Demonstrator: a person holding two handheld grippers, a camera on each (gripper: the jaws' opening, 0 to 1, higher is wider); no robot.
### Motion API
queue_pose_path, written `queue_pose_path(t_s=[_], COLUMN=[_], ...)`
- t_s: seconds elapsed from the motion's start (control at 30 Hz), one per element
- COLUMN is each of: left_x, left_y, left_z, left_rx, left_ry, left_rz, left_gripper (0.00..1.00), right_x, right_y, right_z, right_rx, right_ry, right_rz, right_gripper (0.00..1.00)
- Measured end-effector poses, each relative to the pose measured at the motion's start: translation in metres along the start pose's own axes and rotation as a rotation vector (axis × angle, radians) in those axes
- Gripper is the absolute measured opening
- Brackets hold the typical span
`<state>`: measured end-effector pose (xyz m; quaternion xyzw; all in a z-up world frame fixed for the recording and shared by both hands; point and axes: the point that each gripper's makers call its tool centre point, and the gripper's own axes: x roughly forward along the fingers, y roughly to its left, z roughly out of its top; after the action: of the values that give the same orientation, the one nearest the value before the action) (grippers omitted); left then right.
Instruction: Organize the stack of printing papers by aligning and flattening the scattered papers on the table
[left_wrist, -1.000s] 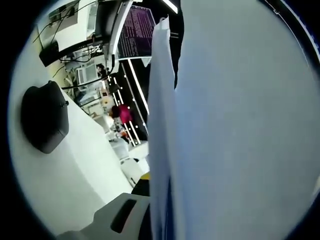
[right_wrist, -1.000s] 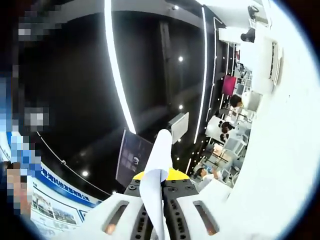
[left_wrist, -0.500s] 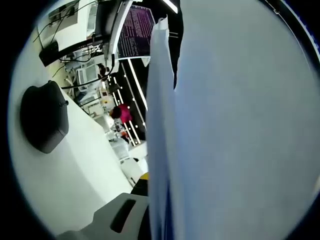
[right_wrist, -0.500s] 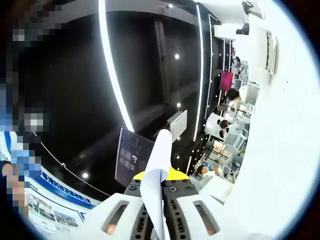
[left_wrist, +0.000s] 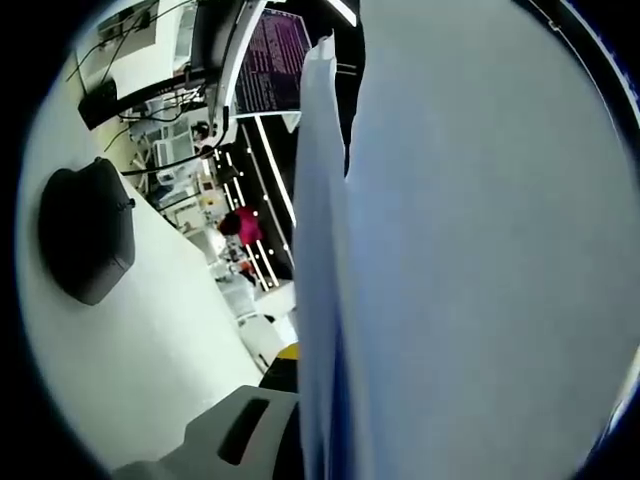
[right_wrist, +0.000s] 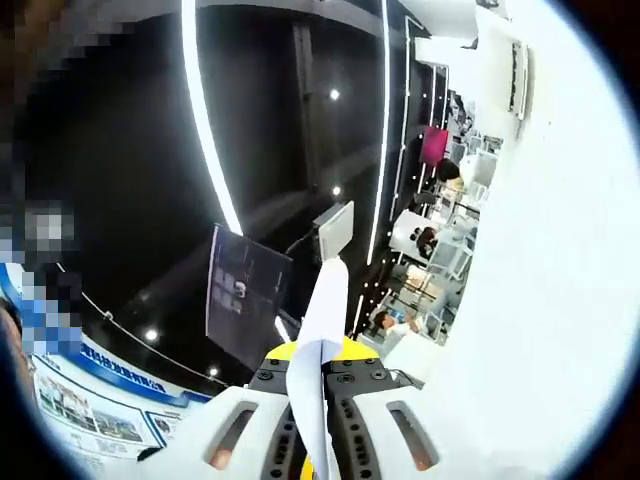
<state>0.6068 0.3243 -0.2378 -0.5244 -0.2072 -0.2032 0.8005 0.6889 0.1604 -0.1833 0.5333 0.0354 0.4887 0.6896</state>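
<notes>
Now, left gripper view: papers (left_wrist: 480, 250) stand on edge, sheet face to the right, edges running up the middle. One jaw of the left gripper (left_wrist: 300, 440) shows at bottom left, tight beside the edges; the other is hidden, so I cannot tell its grip. Table (left_wrist: 140, 350) lies left, with a dark mouse (left_wrist: 85, 230) on it.

Right gripper view: right gripper (right_wrist: 312, 440) is clamped on a thin edge of papers (seen end-on). Risk: the sheets look uneven, so an unequal pull could crease or fan them, or drop loose ones.
</notes>
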Motion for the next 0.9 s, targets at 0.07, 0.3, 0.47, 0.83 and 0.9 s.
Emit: queue_pose_path(t_s=[0.07,0.3,0.47,0.83,0.9], left_x=[0.0,0.0,0.0,0.0,0.0], left_y=[0.0,0.0,0.0,0.0,0.0], left_z=[0.0,0.001,0.001,0.002,0.002], left_rx=[0.002,0.003,-0.001,-0.002,0.003], left_ry=[-0.002,-0.004,-0.004,-0.014,-0.012], left_rz=[-0.002,-0.004,-0.002,0.0,0.0], left_gripper=[0.13,0.13,0.15,0.17,0.17], right_x=[0.0,-0.006,-0.011,-0.022,-0.027], right_y=[-0.002,-0.018,-0.022,-0.032,-0.032], right_z=[-0.004,-0.016,-0.028,-0.064,-0.067], right_rx=[-0.003,-0.016,-0.015,-0.166,-0.179], right_ry=[0.003,0.016,0.044,0.166,0.167], right_rz=[-0.006,-0.072,-0.083,-0.137,-0.146], right_gripper=[0.0,0.0,0.0,0.0,0.0])
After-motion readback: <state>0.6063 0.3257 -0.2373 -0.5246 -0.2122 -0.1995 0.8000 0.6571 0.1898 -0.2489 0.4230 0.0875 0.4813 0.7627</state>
